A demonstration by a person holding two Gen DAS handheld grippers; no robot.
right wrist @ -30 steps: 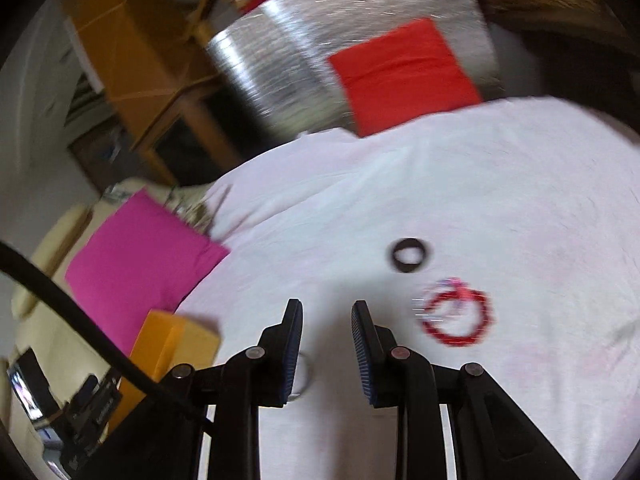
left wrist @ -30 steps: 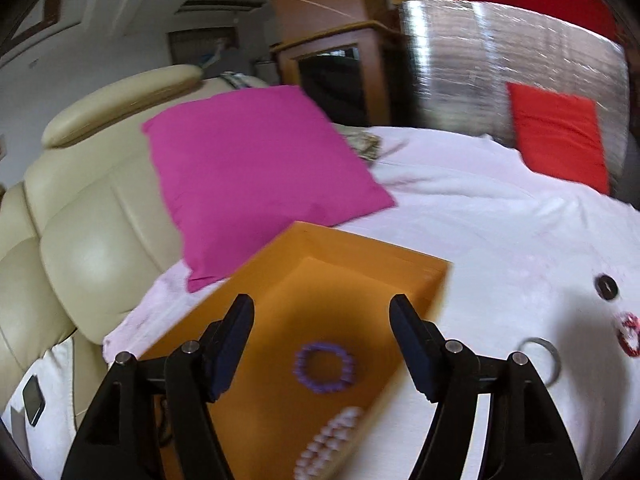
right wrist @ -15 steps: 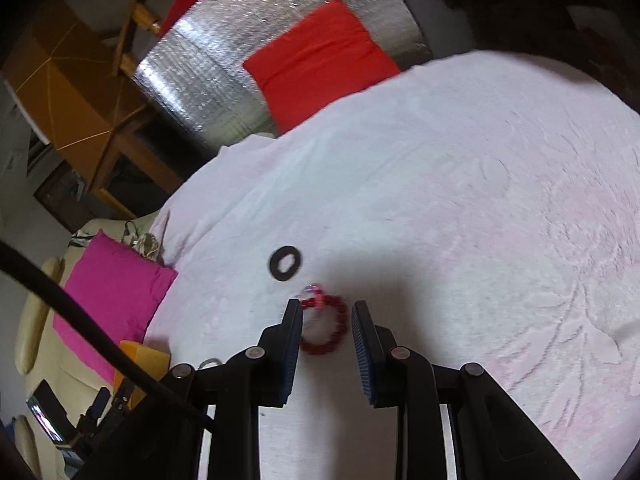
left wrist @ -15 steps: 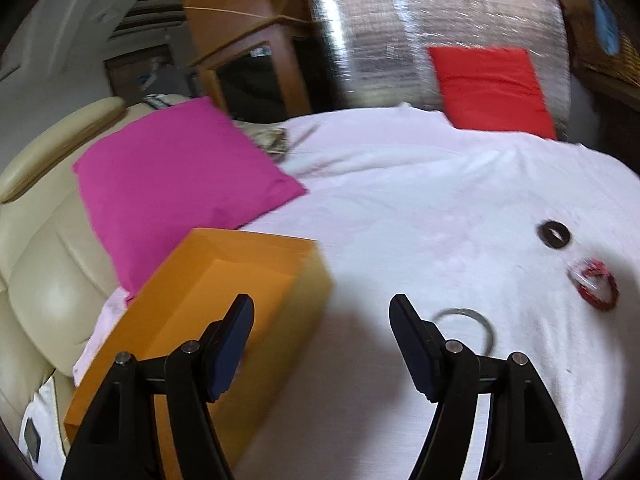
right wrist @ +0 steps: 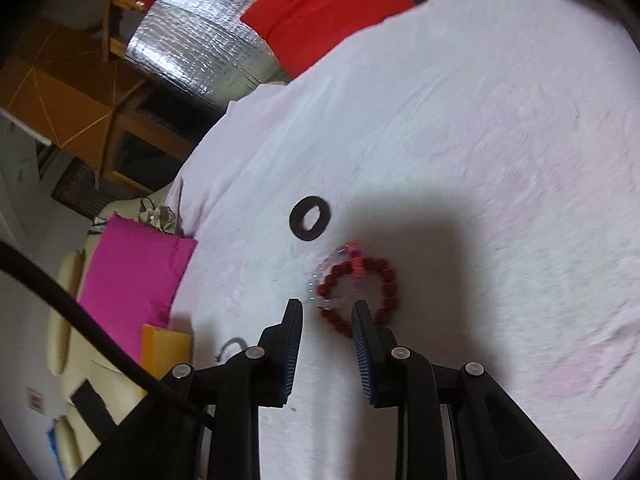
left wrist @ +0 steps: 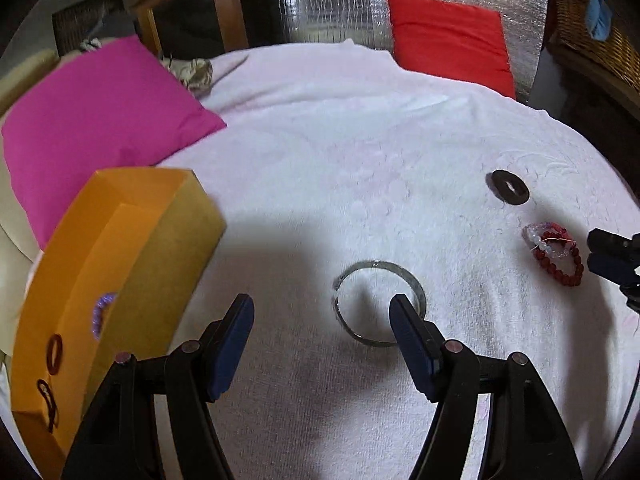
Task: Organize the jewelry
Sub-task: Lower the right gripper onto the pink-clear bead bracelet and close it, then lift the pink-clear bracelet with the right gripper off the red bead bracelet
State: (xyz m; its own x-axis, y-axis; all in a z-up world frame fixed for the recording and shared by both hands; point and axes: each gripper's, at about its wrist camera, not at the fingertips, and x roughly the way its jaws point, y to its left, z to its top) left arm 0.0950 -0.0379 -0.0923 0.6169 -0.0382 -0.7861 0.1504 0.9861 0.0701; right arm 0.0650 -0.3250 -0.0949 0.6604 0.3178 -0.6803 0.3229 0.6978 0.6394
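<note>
A silver bangle [left wrist: 378, 304] lies on the white cloth [left wrist: 360, 160], just ahead of my open left gripper [left wrist: 322, 312]; its right finger [left wrist: 408, 332] stands over the bangle's near rim. An orange box [left wrist: 132, 256] at the left holds a purple bead bracelet [left wrist: 102, 312] and dark rings. A red bead bracelet with clear beads [right wrist: 356, 292] lies just ahead of my right gripper [right wrist: 326, 312], which is open a little and empty. A black ring [right wrist: 310, 218] lies beyond it. The red bracelet [left wrist: 556, 252], the black ring [left wrist: 508, 187] and the right gripper's tips [left wrist: 612, 256] show in the left view.
A magenta cushion [left wrist: 100, 120] lies behind the box, partly on a cream sofa [right wrist: 68, 304]. A red cushion [left wrist: 448, 48] leans on a silver foil panel [left wrist: 332, 4] at the far edge. Wooden furniture [right wrist: 72, 92] stands behind.
My left gripper swung right from above the orange box to the silver bangle. My right gripper moved over to the red bead bracelet, which now lies at its fingertips.
</note>
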